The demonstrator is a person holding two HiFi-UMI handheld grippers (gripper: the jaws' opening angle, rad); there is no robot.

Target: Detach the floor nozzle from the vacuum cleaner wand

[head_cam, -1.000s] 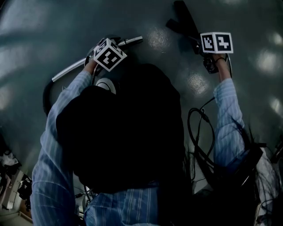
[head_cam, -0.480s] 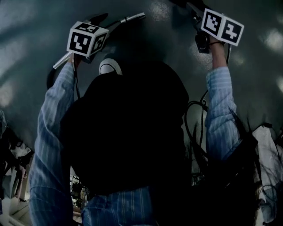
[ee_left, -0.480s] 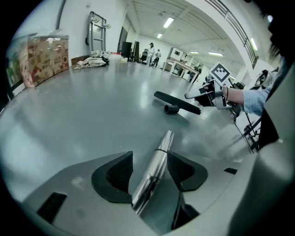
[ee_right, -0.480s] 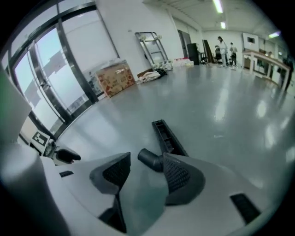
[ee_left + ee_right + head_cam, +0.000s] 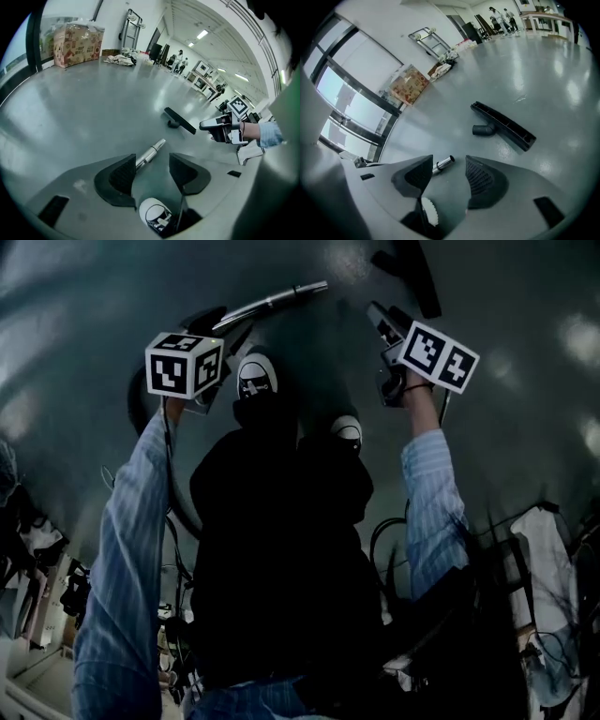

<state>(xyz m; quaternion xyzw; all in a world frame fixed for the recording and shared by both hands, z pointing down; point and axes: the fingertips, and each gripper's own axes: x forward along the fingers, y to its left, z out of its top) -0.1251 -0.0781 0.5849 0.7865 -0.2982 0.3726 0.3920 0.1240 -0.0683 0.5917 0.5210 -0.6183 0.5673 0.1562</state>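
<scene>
Black nozzle [image 5: 502,124] is seen lying on the floor [image 5: 562,70], well apart from the wand [image 5: 157,146] (detached, by the look). Left gripper [image 5: 152,163] and right gripper [image 5: 449,163] are held wide, empty. The wand could be kicked by a nearby shoe [image 5: 255,376].

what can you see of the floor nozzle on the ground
The floor nozzle is a long, flat black bar, plastic-looking, with a short elbow neck at its middle. It lies detached on the grey floor, apart from the tip of the metal wand. Nothing but the floor touches it.
</scene>
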